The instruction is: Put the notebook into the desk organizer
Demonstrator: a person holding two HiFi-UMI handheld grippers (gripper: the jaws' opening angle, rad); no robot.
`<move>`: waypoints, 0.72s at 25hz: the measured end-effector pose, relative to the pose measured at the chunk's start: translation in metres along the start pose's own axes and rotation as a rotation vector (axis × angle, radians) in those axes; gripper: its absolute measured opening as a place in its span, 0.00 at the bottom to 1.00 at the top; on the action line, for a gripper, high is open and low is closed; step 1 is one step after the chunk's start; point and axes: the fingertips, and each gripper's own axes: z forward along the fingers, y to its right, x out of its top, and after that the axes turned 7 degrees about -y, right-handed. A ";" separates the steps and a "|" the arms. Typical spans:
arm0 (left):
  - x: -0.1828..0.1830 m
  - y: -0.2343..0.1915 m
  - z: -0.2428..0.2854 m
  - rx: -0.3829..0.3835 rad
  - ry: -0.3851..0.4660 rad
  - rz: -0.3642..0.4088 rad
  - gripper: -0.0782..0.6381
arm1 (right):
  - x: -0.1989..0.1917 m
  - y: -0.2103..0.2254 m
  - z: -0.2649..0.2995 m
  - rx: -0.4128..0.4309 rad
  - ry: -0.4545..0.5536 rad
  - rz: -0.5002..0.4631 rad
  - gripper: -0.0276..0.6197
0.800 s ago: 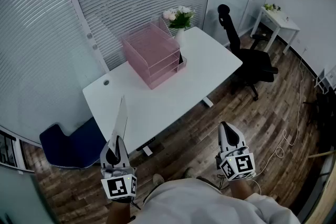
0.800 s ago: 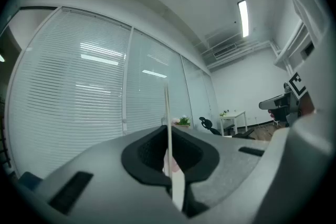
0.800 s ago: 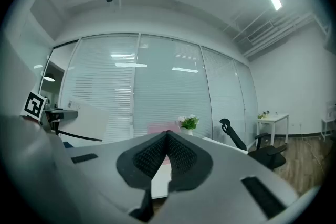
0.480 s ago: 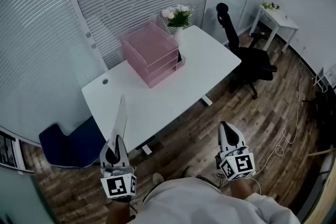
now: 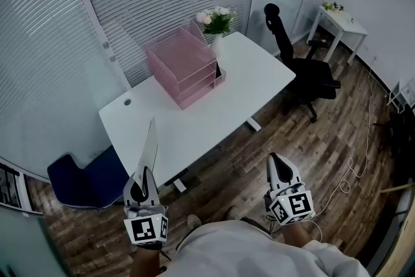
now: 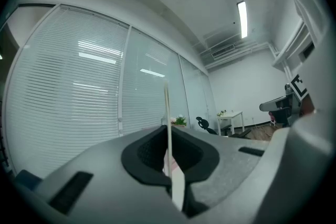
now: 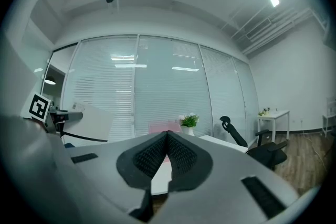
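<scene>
The notebook (image 5: 149, 146) is a thin pale book seen nearly edge-on, standing upright out of my left gripper (image 5: 143, 173), which is shut on its lower edge. In the left gripper view the notebook (image 6: 167, 123) rises as a narrow strip between the closed jaws of the left gripper (image 6: 170, 165). The pink see-through desk organizer (image 5: 181, 65) stands at the back of the white desk (image 5: 214, 117), well ahead of both grippers. My right gripper (image 5: 277, 160) is shut and holds nothing. From the right gripper (image 7: 167, 136) view, the organizer (image 7: 164, 126) appears far off.
A vase of flowers (image 5: 214, 21) stands beside the organizer. A black office chair (image 5: 305, 71) is right of the desk, and a blue seat (image 5: 91, 178) is at its left front. A small white table (image 5: 340, 23) is far right. Cables (image 5: 353, 172) lie on the wood floor.
The desk and organizer have slid slightly left in the head view. Both grippers keep their places and their closure, the left still holding the notebook.
</scene>
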 end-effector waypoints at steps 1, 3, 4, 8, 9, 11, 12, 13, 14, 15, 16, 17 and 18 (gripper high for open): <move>0.001 0.003 0.001 0.001 -0.001 0.000 0.13 | -0.001 0.002 0.000 0.003 -0.003 0.001 0.06; 0.002 0.009 0.002 0.006 -0.001 0.003 0.13 | -0.002 0.008 0.000 0.011 -0.008 0.004 0.06; 0.003 0.012 0.003 0.010 -0.001 0.004 0.13 | -0.003 0.010 0.000 0.018 -0.009 0.004 0.06; 0.008 0.026 0.008 0.038 0.004 0.008 0.13 | -0.003 0.023 0.003 0.057 -0.014 0.005 0.06; 0.009 0.030 0.008 0.047 0.006 0.007 0.13 | -0.005 0.026 0.002 0.069 -0.018 0.001 0.06; 0.010 0.037 0.007 0.070 0.004 0.004 0.13 | -0.008 0.032 0.003 0.091 -0.025 -0.007 0.06; 0.009 0.041 0.006 0.081 0.005 0.003 0.13 | -0.010 0.036 0.004 0.102 -0.029 -0.010 0.06; 0.008 0.043 0.006 0.090 0.006 0.003 0.13 | -0.013 0.039 0.006 0.110 -0.033 -0.013 0.06; 0.007 0.045 0.007 0.096 0.005 0.003 0.13 | -0.017 0.042 0.008 0.116 -0.039 -0.014 0.06; 0.006 0.046 0.009 0.099 0.000 0.004 0.13 | -0.020 0.045 0.011 0.120 -0.045 -0.014 0.06; 0.005 0.047 0.011 0.100 -0.006 0.005 0.13 | -0.023 0.048 0.012 0.122 -0.053 -0.013 0.06; 0.004 0.047 0.013 0.100 -0.013 0.007 0.13 | -0.025 0.050 0.014 0.122 -0.060 -0.011 0.06; 0.004 0.046 0.016 0.102 -0.015 0.008 0.13 | -0.027 0.052 0.017 0.120 -0.066 -0.011 0.06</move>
